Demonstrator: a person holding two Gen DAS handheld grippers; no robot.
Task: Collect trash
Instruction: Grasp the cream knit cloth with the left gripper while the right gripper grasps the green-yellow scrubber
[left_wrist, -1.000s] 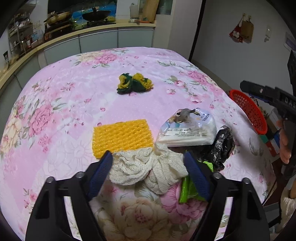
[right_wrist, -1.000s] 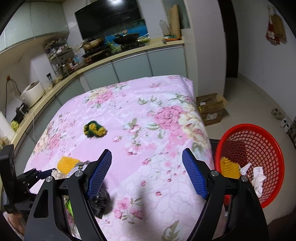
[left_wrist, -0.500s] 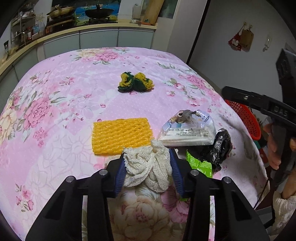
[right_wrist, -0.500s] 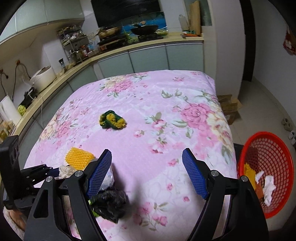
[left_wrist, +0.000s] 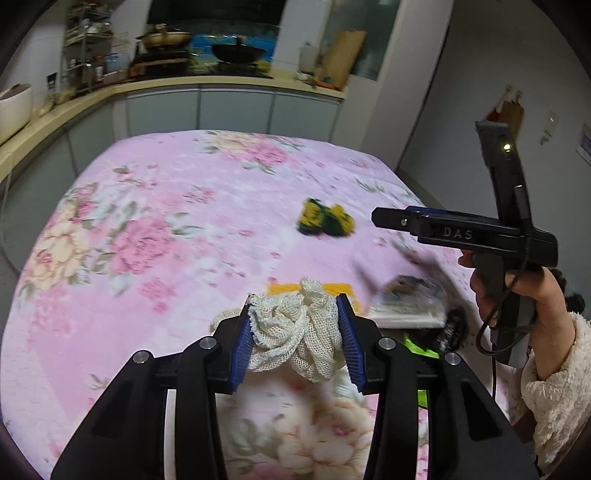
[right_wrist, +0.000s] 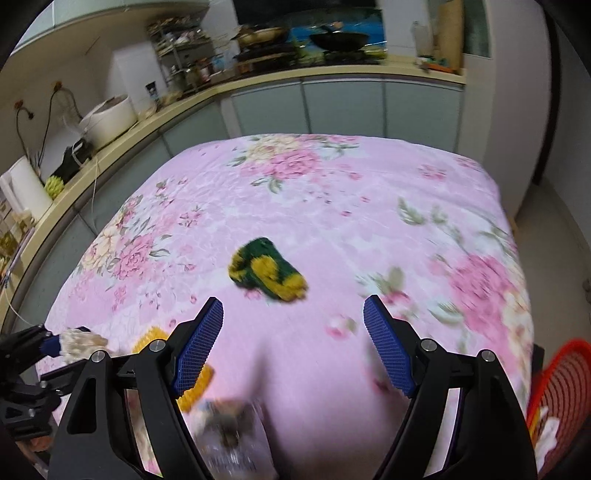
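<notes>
**Collecting trash: one piece gripped, most left**

On the left, the left tool (left_wrist: 295, 332) is clamped on a cream mesh wad (left_wrist: 295, 328), lifted just off the pink floral bench (left_wrist: 147, 206). Behind it lies a yellow foam net (right_wrist: 192, 387); farther out, a green-yellow scrap (right_wrist: 267, 271). The right tool (right_wrist: 293, 347) stands apart, empty. At far right, the red basket (right_wrist: 561, 376) already holds some scraps. By my judgement, several pieces remain.

Across the top of your frame runs a beige counter (right_wrist: 332, 72) over grey cabinets (right_wrist: 343, 107); pale floor (right_wrist: 546, 229) shows at right.
</notes>
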